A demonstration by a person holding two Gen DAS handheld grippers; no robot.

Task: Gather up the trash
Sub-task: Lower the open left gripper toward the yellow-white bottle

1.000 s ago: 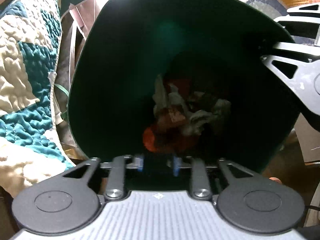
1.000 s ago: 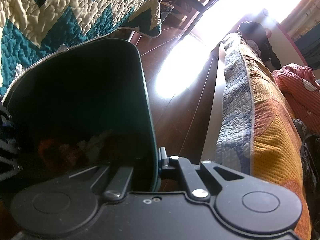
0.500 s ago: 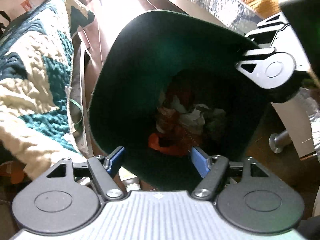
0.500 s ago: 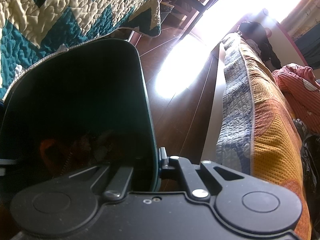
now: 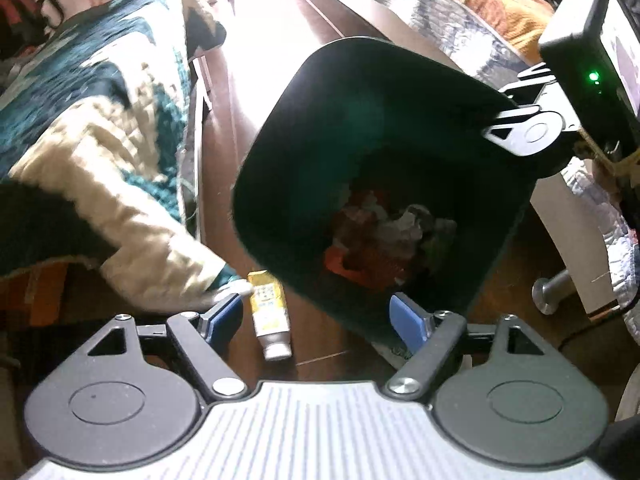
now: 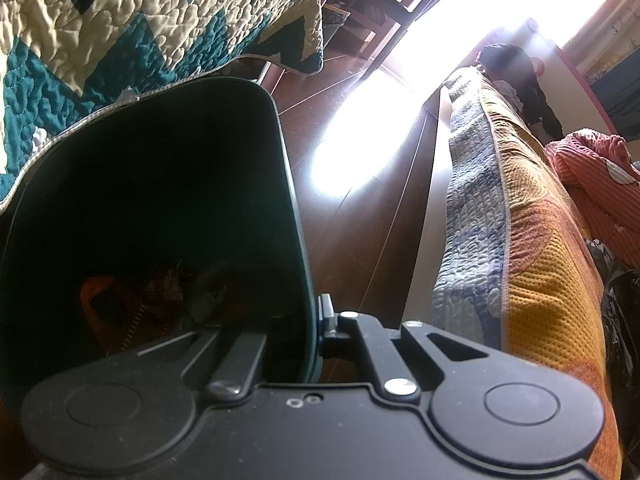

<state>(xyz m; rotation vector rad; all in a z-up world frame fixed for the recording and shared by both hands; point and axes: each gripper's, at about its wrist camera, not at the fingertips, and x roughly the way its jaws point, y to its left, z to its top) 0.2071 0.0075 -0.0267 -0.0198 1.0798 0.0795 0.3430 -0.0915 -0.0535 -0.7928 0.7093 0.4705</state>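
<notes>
A dark green trash bin [image 5: 320, 128] stands on the wooden floor with crumpled paper and orange wrappers [image 5: 384, 240] at its bottom. Above and just in front of its near rim hangs my left gripper [image 5: 316, 318], its jaws opening, blue pads [image 5: 408, 322] wide apart and nothing gripped. Below it, a yellow tube [image 5: 269, 312] lies on the floor beside the bin. My right gripper [image 6: 320, 328] is shut on the bin's rim [image 6: 296, 216], and it also shows at the bin's right edge as the right gripper [image 5: 524, 132]. The trash [image 6: 160, 292] lies deep inside.
A bed with a teal and cream quilt [image 5: 100, 128] hangs close on the bin's left. Another bed with a blue and orange cover [image 6: 520, 240] runs along the right. A metal leg [image 5: 550, 290] stands near the bin. Sunlit floor [image 6: 360, 152] stretches beyond.
My left gripper has risen and drawn back out of the bin while its jaws spread wide. The yellow tube on the floor has come into view. The right gripper has kept still.
</notes>
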